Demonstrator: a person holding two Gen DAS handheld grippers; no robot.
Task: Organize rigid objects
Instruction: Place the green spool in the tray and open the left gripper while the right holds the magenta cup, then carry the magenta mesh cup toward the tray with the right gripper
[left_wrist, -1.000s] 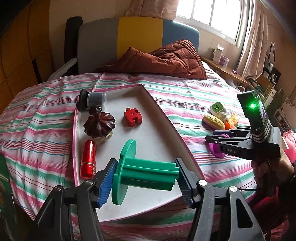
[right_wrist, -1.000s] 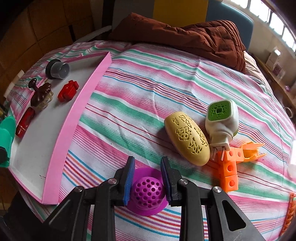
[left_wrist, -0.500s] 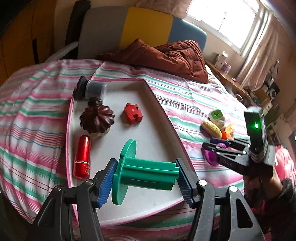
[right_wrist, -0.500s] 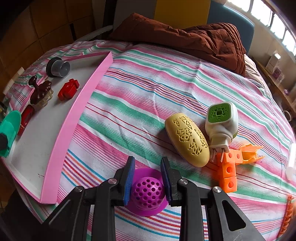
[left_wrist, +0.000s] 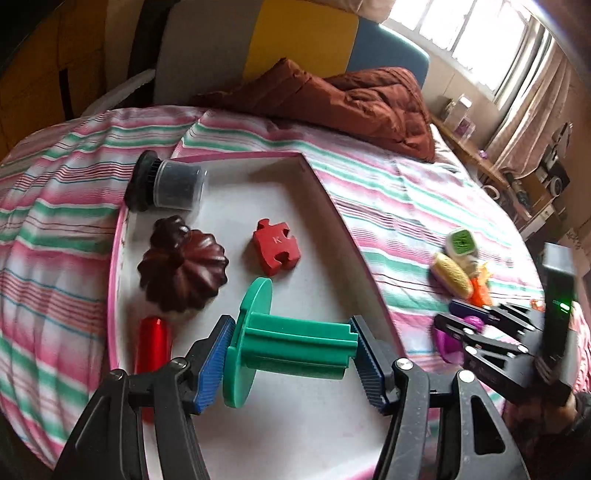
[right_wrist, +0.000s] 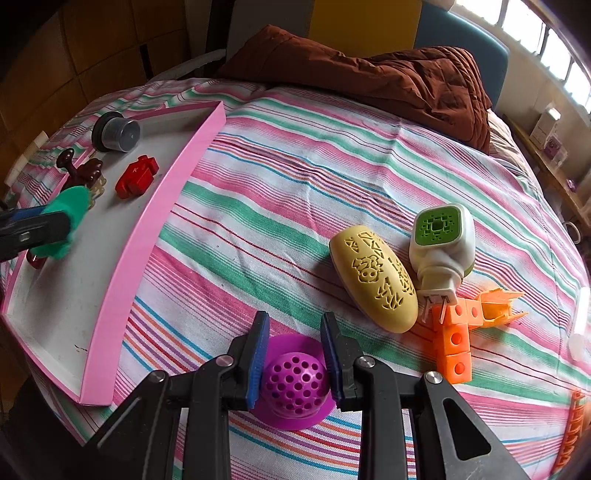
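Note:
My left gripper (left_wrist: 291, 356) is shut on a green spool (left_wrist: 288, 347), gripped end to end and held over the pink-rimmed white tray (left_wrist: 332, 206). In the tray lie a red puzzle piece (left_wrist: 276, 246), a dark brown pumpkin-shaped piece (left_wrist: 183, 266), a red cylinder (left_wrist: 153, 345) and a grey jar with a black lid (left_wrist: 166, 182). My right gripper (right_wrist: 295, 363) is shut on the perforated dome of a purple strainer (right_wrist: 293, 384) that rests on the striped bedspread, right of the tray. The left gripper (right_wrist: 33, 229) with the spool shows at the left edge of the right wrist view.
On the striped bedspread (right_wrist: 295, 177) right of the strainer lie a yellow oval case (right_wrist: 373, 280), a white and green plug-in device (right_wrist: 441, 240) and orange linked cubes (right_wrist: 456, 336). A brown quilt (right_wrist: 369, 66) is heaped at the head of the bed.
My left gripper has carried the green spool forward and lower over the tray, nearer the red puzzle piece and the pumpkin piece. My right gripper and the purple strainer have stayed put.

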